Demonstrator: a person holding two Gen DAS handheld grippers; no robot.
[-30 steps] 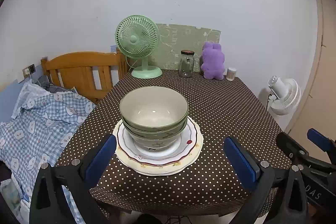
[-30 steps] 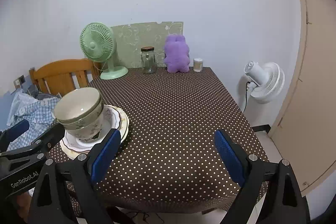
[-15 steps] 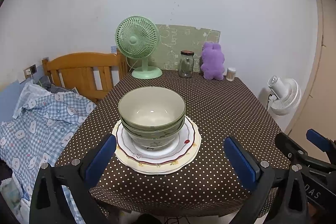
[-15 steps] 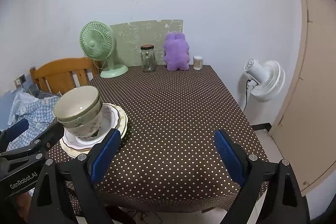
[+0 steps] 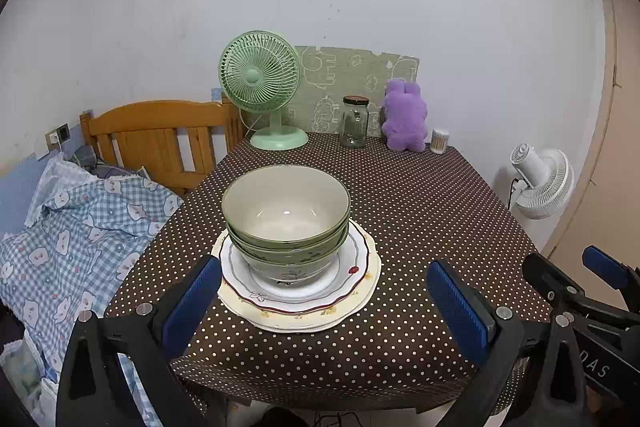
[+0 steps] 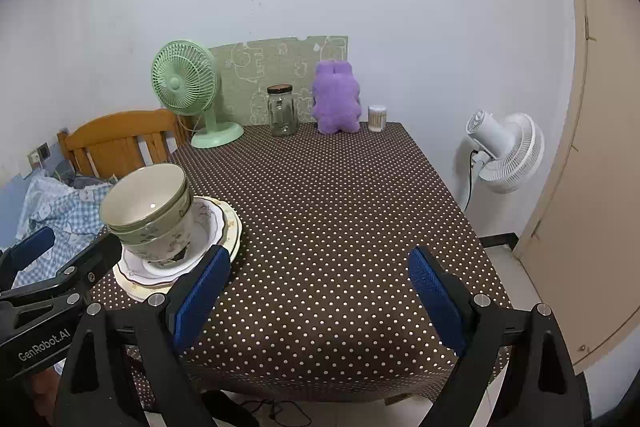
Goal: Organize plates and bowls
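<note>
Stacking appears complete: nested green bowls (image 5: 286,215) sit on the stacked plates (image 5: 298,301) at the near left part of the polka-dot table (image 5: 420,211). No dish lies elsewhere, so the next move likely calls only for withdrawal or a final check. Left gripper (image 5: 324,301) hovers just before the stack, jaws wide apart, holding nothing. Right gripper (image 6: 320,297) hovers over bare cloth to the right, jaws spread, empty, angled downward.

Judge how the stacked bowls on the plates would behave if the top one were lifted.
The stacked bowls look glazed ceramic, so probably rigid, slippery and breakable. They nest closely, so a lower one might lift too. The plates beneath are loose and may shift.
</note>
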